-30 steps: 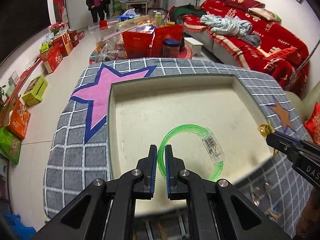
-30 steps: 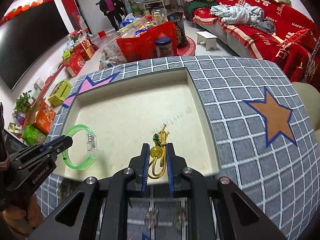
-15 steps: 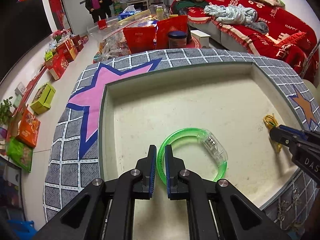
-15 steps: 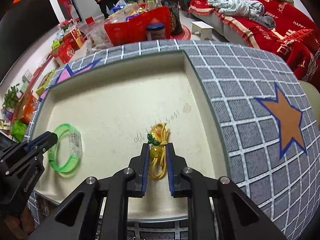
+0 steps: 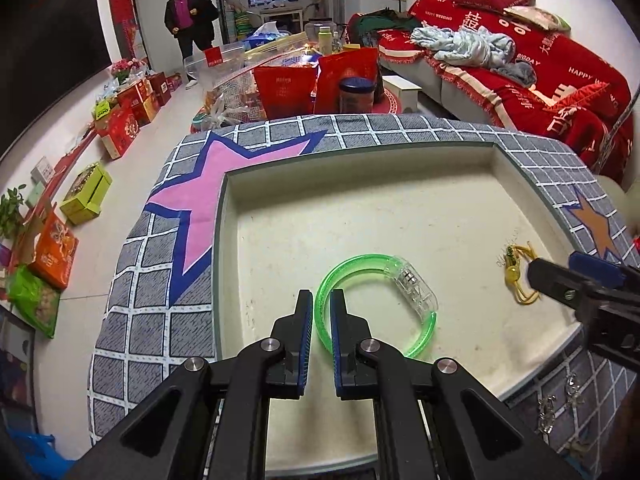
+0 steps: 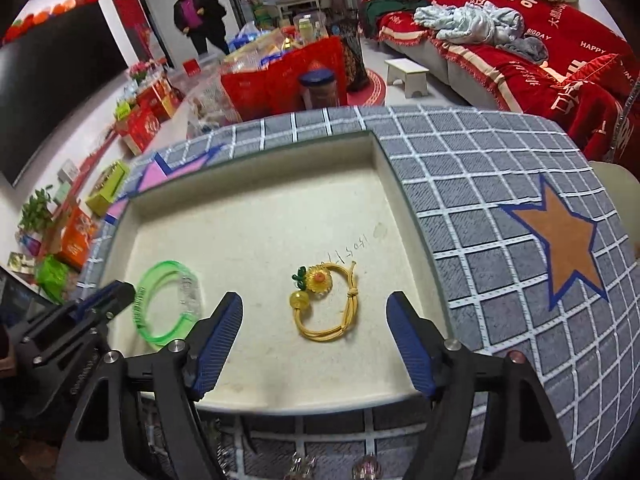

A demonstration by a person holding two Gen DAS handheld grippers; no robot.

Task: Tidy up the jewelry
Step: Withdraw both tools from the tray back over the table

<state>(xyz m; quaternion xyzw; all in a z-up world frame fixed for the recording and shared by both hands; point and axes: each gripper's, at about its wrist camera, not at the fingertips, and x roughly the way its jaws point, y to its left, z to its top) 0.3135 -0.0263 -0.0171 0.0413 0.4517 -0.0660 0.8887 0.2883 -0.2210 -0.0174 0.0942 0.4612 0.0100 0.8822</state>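
A green translucent bangle point(image 5: 376, 304) with a clear clasp lies in the cream tray point(image 5: 360, 184); my left gripper point(image 5: 321, 300) is shut on its near-left rim. The bangle also shows in the right wrist view point(image 6: 166, 300). A yellow cord bracelet with a sunflower charm and bead point(image 6: 324, 304) lies on the tray floor point(image 6: 256, 232), free, between the wide-open fingers of my right gripper point(image 6: 314, 312). In the left wrist view the bracelet point(image 5: 516, 272) lies just beyond the right gripper's tip.
The tray sits on a grey checked cloth with a pink star point(image 5: 192, 208) and an orange star point(image 6: 560, 240). Small clear earrings point(image 5: 556, 404) lie on the cloth at the near edge. Beyond are red bags, a red sofa and a standing person point(image 5: 190, 24).
My right gripper has opened and let go of the yellow bracelet, which now lies on the tray floor. My left gripper, still shut on the bangle, has brought it lower into the tray.
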